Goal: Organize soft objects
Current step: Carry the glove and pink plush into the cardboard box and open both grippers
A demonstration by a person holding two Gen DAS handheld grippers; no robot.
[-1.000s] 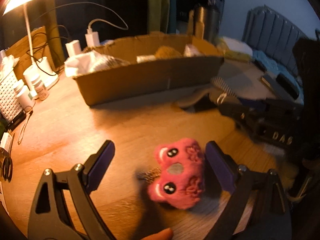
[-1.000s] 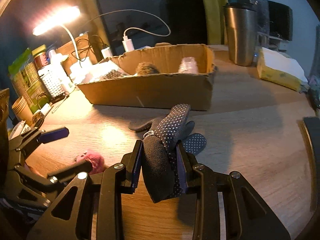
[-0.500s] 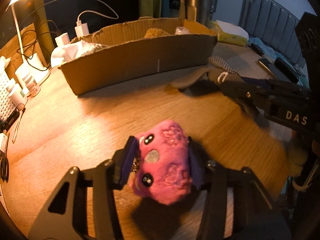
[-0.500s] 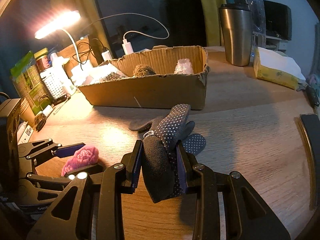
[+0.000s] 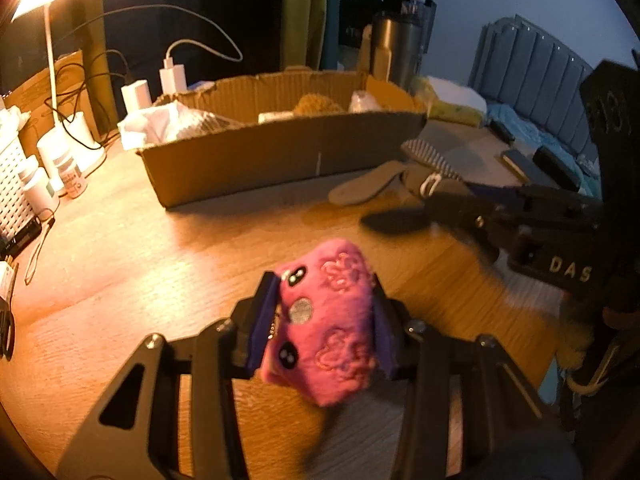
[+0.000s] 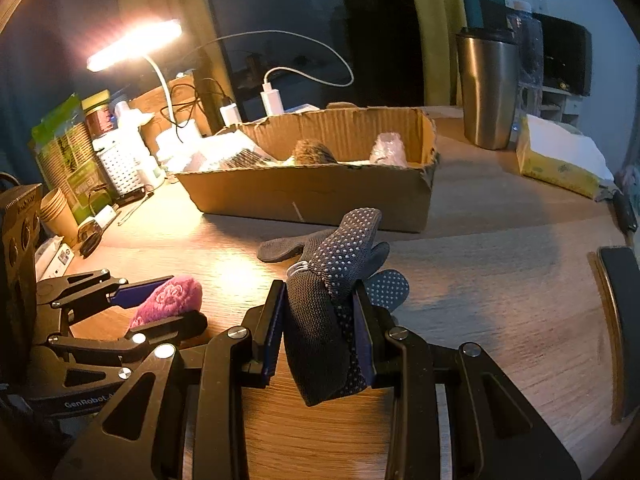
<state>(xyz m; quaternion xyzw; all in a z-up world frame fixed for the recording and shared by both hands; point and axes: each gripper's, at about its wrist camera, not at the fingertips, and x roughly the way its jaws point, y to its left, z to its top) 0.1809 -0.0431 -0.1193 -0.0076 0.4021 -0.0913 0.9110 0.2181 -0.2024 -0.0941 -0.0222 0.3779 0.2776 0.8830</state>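
Note:
My left gripper (image 5: 320, 320) is shut on a pink plush toy (image 5: 328, 320) with black eyes and holds it above the wooden table. In the right wrist view the toy (image 6: 168, 300) shows at the left between the left gripper's fingers. My right gripper (image 6: 320, 332) is shut on a dark grey dotted glove (image 6: 328, 288), whose fingers lie on the table; the glove also shows in the left wrist view (image 5: 400, 178). A cardboard box (image 5: 280, 152) with soft items inside stands behind, also seen in the right wrist view (image 6: 320, 188).
A lit desk lamp (image 6: 132, 44), chargers with cables (image 5: 172, 76), bottles and a white basket (image 6: 120, 164) crowd the left. A steel tumbler (image 6: 486, 92) and a tissue pack (image 6: 560, 156) stand back right. A phone (image 6: 620, 300) lies at the right edge.
My left gripper closed on the pink plush toy and lifted it off the table. My right gripper kept hold of the glove and barely moved.

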